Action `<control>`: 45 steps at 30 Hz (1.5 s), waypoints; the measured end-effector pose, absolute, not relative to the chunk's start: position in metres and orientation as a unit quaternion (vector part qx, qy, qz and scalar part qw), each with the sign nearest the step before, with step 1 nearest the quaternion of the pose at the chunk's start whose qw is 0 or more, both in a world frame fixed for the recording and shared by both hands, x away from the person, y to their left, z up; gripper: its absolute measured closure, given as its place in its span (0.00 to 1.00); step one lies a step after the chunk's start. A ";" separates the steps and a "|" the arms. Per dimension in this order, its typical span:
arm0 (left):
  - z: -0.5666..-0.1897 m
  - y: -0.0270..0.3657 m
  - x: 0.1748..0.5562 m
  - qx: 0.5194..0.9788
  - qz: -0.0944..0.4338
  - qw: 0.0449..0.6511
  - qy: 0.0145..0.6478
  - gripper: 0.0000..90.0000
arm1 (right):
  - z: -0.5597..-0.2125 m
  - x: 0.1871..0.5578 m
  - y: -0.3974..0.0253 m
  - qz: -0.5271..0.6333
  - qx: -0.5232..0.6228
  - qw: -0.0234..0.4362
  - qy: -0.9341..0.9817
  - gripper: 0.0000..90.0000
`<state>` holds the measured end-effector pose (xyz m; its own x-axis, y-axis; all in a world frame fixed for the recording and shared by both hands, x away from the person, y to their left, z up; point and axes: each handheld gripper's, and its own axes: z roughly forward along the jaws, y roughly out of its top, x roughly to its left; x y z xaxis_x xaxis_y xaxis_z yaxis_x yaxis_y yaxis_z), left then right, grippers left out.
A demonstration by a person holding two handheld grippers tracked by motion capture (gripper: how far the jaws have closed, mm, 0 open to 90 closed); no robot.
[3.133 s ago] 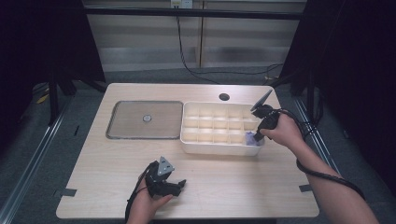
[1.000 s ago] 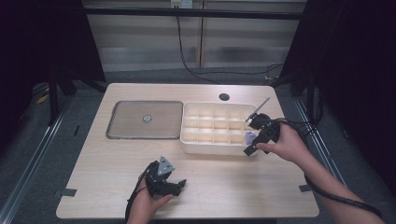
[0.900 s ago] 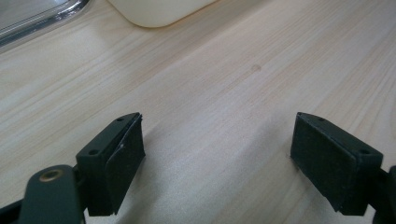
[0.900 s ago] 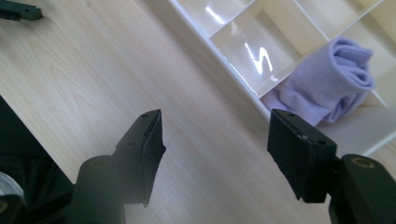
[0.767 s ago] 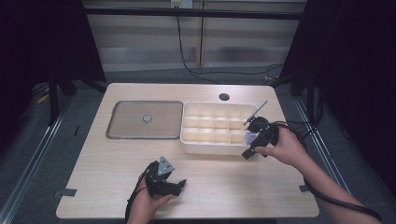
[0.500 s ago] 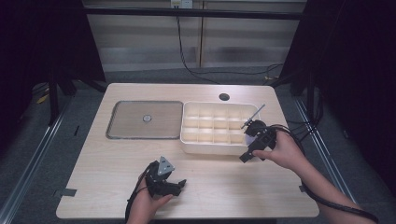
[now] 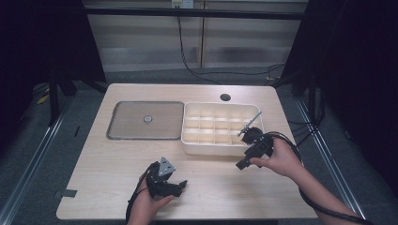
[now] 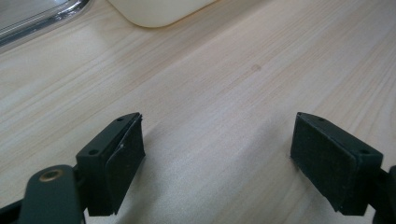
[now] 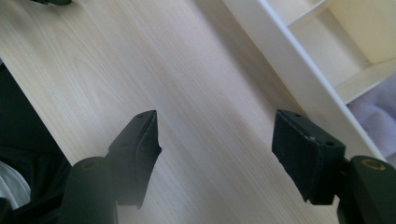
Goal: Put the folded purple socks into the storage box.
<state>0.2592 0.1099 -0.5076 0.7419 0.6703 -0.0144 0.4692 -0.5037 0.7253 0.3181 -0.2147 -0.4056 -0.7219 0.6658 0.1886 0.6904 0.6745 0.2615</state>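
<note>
A cream divided box [image 7: 191,143] stands on the wooden table right of centre. A pale lilac soft thing [image 9: 376,112] lies in one of its near cells. My right gripper [image 7: 242,164] hovers over bare wood just off the box's near right corner; its jaws stand open with nothing between them [image 9: 215,144], the box wall [image 9: 299,79] beside the right jaw. My left gripper [image 7: 176,186] rests near the table's front edge, open and empty [image 8: 217,154], over bare wood.
A shallow metal tray [image 7: 124,133] with a small round piece [image 7: 148,119] lies left of the box. A round cable hole [image 7: 225,97] is at the table's back. The tray's rim [image 8: 37,18] and the box's corner [image 8: 154,11] show far ahead of the left gripper.
My right gripper has drawn back out of the box's near right cell and moved toward the person, over the table in front of the box. The left gripper has stayed put.
</note>
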 end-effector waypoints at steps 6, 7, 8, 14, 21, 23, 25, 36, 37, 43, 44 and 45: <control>-0.507 0.110 0.259 0.858 0.134 0.369 0.332 0.19 | -0.412 0.315 -0.212 -0.167 -0.368 0.045 -0.914 0.35; -0.508 0.110 0.259 0.856 0.135 0.371 0.333 0.19 | -0.413 0.314 -0.211 -0.167 -0.368 0.045 -0.914 0.35; -0.508 0.110 0.259 0.856 0.134 0.372 0.332 0.19 | -0.414 0.313 -0.210 -0.166 -0.366 0.044 -0.915 0.35; -0.508 0.110 0.259 0.857 0.135 0.371 0.333 0.19 | -0.421 0.310 -0.207 -0.176 -0.361 0.041 -0.915 0.34; -0.508 0.110 0.259 0.857 0.134 0.372 0.332 0.19 | -0.430 0.306 -0.204 -0.185 -0.359 0.046 -0.914 0.34; -0.508 0.110 0.259 0.856 0.134 0.373 0.332 0.19 | -0.432 0.305 -0.204 -0.188 -0.358 0.050 -0.913 0.34; -0.507 0.110 0.259 0.858 0.134 0.369 0.332 0.19 | -0.435 0.304 -0.202 -0.192 -0.356 0.050 -0.913 0.34; -0.507 0.110 0.259 0.857 0.134 0.369 0.332 0.19 | -0.449 0.297 -0.197 -0.209 -0.343 0.045 -0.915 0.33; -0.507 0.110 0.259 0.858 0.134 0.369 0.332 0.19 | -0.450 0.297 -0.197 -0.209 -0.342 0.044 -0.915 0.33; -0.507 0.110 0.259 0.858 0.134 0.369 0.332 0.19 | -0.459 0.293 -0.194 -0.215 -0.334 0.041 -0.917 0.32; -0.508 0.110 0.259 0.856 0.136 0.371 0.333 0.19 | -0.461 0.292 -0.193 -0.215 -0.333 0.041 -0.917 0.32; -0.507 0.110 0.259 0.857 0.135 0.369 0.332 0.19 | -0.462 0.292 -0.193 -0.215 -0.331 0.042 -0.918 0.32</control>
<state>0.2592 0.1102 -0.5073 0.7431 0.6691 -0.0147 0.4702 -0.5063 0.7229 0.2915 -0.1931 -0.4625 -0.7772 0.5901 0.2184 0.6258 0.6886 0.3663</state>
